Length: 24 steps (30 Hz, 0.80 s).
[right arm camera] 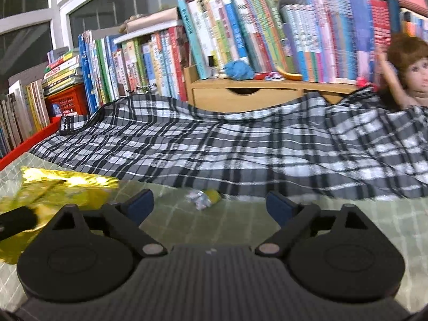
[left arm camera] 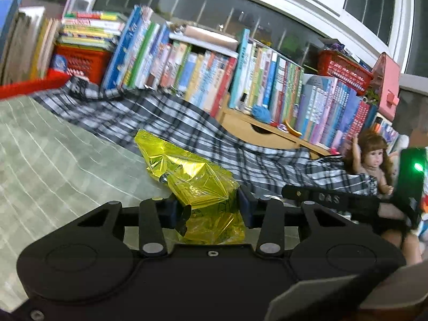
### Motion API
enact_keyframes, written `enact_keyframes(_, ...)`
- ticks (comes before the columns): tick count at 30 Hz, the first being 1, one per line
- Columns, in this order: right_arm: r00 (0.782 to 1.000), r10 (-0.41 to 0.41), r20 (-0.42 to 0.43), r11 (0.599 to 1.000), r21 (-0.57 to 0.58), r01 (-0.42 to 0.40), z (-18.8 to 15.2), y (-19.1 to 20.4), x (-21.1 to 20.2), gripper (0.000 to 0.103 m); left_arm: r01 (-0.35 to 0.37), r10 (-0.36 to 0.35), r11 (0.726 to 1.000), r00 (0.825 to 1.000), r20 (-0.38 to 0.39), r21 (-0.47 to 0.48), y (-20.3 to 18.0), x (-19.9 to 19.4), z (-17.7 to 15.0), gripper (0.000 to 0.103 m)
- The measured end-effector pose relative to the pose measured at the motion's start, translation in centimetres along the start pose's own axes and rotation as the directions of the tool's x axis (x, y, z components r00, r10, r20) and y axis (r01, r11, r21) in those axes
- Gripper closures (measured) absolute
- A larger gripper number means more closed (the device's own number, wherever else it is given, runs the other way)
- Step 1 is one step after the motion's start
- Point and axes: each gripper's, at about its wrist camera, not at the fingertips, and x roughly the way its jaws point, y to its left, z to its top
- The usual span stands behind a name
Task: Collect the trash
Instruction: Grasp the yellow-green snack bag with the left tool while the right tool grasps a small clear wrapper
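A crumpled yellow foil wrapper point(left arm camera: 195, 176) sticks up between the blue pads of my left gripper point(left arm camera: 208, 208), which is shut on its lower part. The same yellow wrapper point(right arm camera: 64, 187) shows at the left edge of the right wrist view. My right gripper point(right arm camera: 211, 206) is open above the green checked mat point(right arm camera: 240, 222). Just ahead of it, a small crumpled silver and yellow wrapper point(right arm camera: 204, 199) lies on the mat by the edge of the plaid cloth.
A black and white plaid cloth point(right arm camera: 214, 144) covers the far part of the surface. Behind it stand rows of books point(right arm camera: 240, 34), a wooden drawer shelf point(right arm camera: 240, 93), red baskets point(left arm camera: 83, 61) and a doll point(left arm camera: 374, 160). A red tray edge point(left arm camera: 32, 84) lies at left.
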Motion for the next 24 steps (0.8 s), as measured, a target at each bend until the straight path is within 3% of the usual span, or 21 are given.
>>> enact_keyframes(7, 0.995, -0.032, -0.090, 0.999, -0.007, 0.032, 1.4, 1.7, 5.2, 0.003, -0.033, 0.032, 0.999, 0.999, 0.015, 0.034, 1.5, -0.8, -0.1, 0.063)
enact_keyframes(9, 0.990, -0.054, -0.133, 0.998, -0.034, 0.050, 1.3, 2.2, 6.4, 0.010, -0.033, 0.033, 0.999, 0.999, 0.015, 0.038, 1.6, -0.6, -0.1, 0.063)
enact_keyframes(12, 0.980, -0.080, -0.183, 0.995, -0.066, 0.069, 0.6, 2.7, 7.3, 0.035, -0.023, 0.022, 0.999, 1.000, 0.006, 0.041, 1.7, -0.4, -0.2, 0.063)
enact_keyframes(14, 0.982, -0.102, -0.161, 0.992, -0.087, 0.089, 0.1, 3.0, 6.9, 0.064, -0.018, 0.018, 0.999, 1.000, 0.003, 0.045, 1.6, -0.3, -0.2, 0.063)
enact_keyframes(17, 0.983, -0.102, -0.150, 0.993, -0.075, 0.091, -0.1, 2.8, 6.3, 0.090, -0.014, 0.013, 0.999, 1.000, 0.003, 0.049, 1.4, -0.1, -0.2, 0.063)
enact_keyframes(19, 0.985, -0.095, -0.146, 0.994, -0.067, 0.086, -0.2, 2.7, 5.9, 0.096, -0.012, 0.012, 0.999, 1.000, 0.002, 0.049, 1.3, 0.0, -0.3, 0.063)
enact_keyframes(24, 0.989, -0.088, -0.119, 0.995, -0.066, 0.081, -0.4, 2.5, 4.4, 0.097, -0.015, 0.014, 0.997, 1.000, 0.012, 0.074, 0.7, -0.2, -0.3, 0.063)
